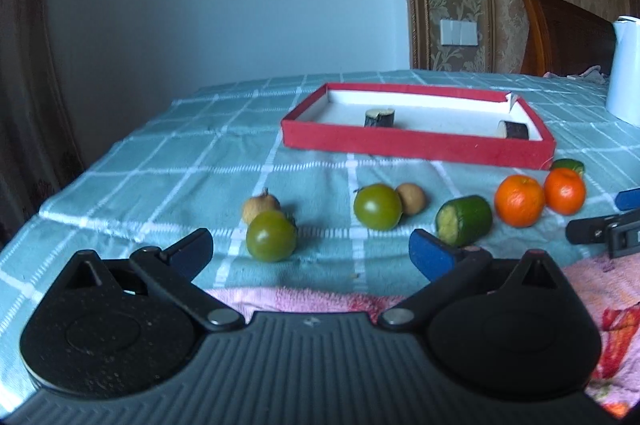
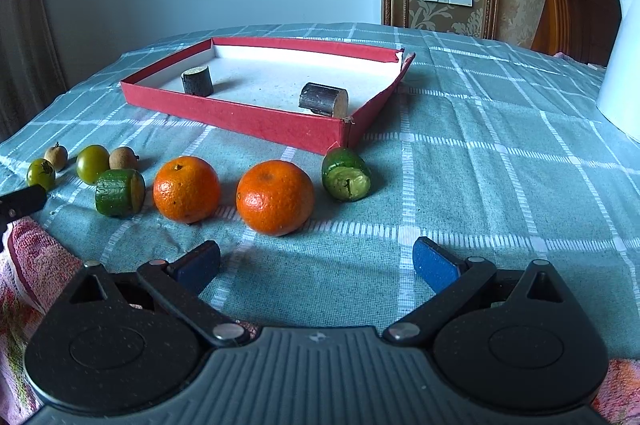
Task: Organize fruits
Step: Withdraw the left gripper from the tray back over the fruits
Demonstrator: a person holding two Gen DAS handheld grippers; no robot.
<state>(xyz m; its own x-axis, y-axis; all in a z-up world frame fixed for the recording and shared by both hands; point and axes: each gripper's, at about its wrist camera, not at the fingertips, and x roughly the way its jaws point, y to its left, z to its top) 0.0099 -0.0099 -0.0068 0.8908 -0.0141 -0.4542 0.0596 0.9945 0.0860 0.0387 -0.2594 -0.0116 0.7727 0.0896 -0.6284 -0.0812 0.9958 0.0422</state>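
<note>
Two glossy oranges (image 2: 274,197), cut green cucumber chunks (image 2: 120,192), green tomatoes (image 1: 271,235)

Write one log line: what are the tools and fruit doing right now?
left tool: open, empty | right tool: open, empty | shallow red cardboard tray: two dark cut stalk pieces | round orange mandarins: on checked cloth, outside tray

Right gripper (image 2: 316,261), fingers spread and empty, just short of two oranges (image 2: 274,198) before a red tray (image 2: 256,121).

A white kettle (image 2: 624,65) stands on the checked tablecloth (image 2: 480,145) (pink towel (image 1: 600,289) nearer), wooden chair (image 2: 572,5) behind.
</note>
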